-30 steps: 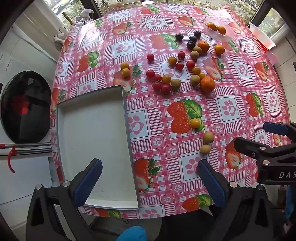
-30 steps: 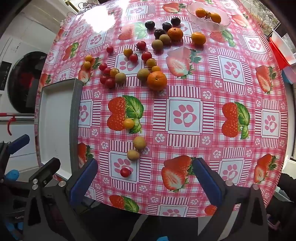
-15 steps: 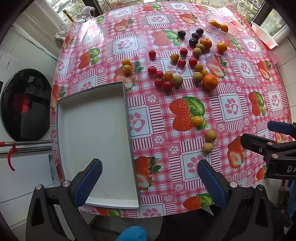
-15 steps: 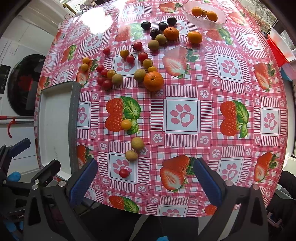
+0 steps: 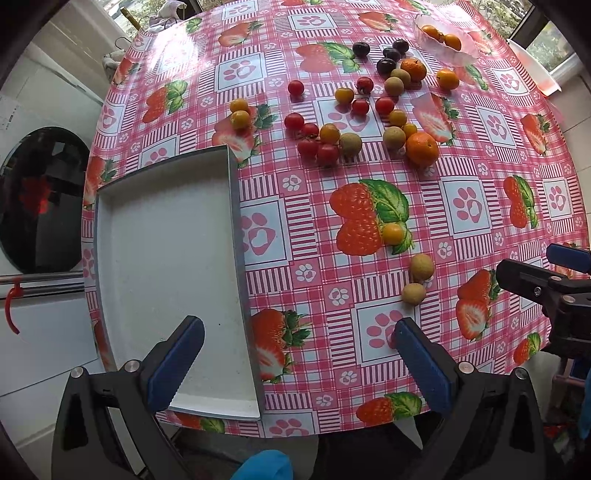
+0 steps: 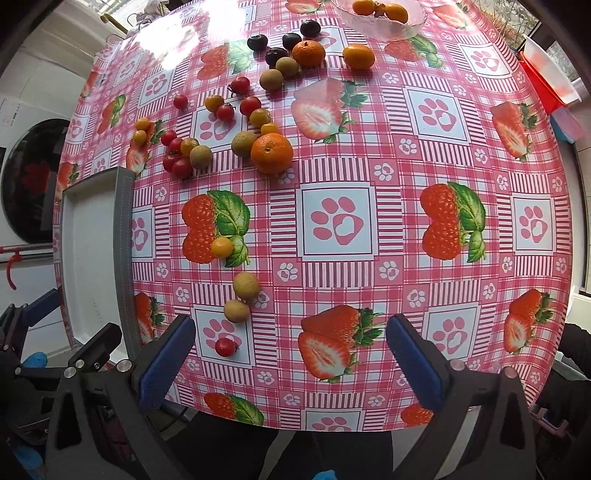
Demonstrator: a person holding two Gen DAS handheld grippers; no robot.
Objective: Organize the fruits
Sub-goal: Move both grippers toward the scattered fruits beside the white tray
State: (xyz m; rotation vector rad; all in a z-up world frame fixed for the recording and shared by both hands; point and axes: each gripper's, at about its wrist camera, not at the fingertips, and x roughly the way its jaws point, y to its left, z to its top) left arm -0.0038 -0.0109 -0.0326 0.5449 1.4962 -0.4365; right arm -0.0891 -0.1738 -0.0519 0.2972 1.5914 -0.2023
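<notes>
Many small fruits lie on the pink strawberry tablecloth: red cherry tomatoes (image 5: pixel 327 153), yellow ones, tan longans (image 5: pixel 422 266), dark plums (image 5: pixel 360 49) and oranges (image 5: pixel 422 148). An empty white tray (image 5: pixel 162 236) sits at the near left. My left gripper (image 5: pixel 295 363) is open and empty over the tray's near right corner. My right gripper (image 6: pixel 290 363) is open and empty over the near table edge. A red cherry tomato (image 6: pixel 225 347) lies just ahead of its left finger, with two longans (image 6: pixel 236 311) beyond.
A clear glass bowl (image 6: pixel 380 27) with small oranges stands at the far edge. A red and white tray (image 6: pixel 550 79) sits off the table's far right. A washing machine (image 5: pixel 33 199) stands left of the table. The right gripper shows in the left wrist view (image 5: pixel 546 288).
Both grippers have moved forward and lower over the table, so the fruits and tray appear nearer. Both stay open. No fruit has moved.
</notes>
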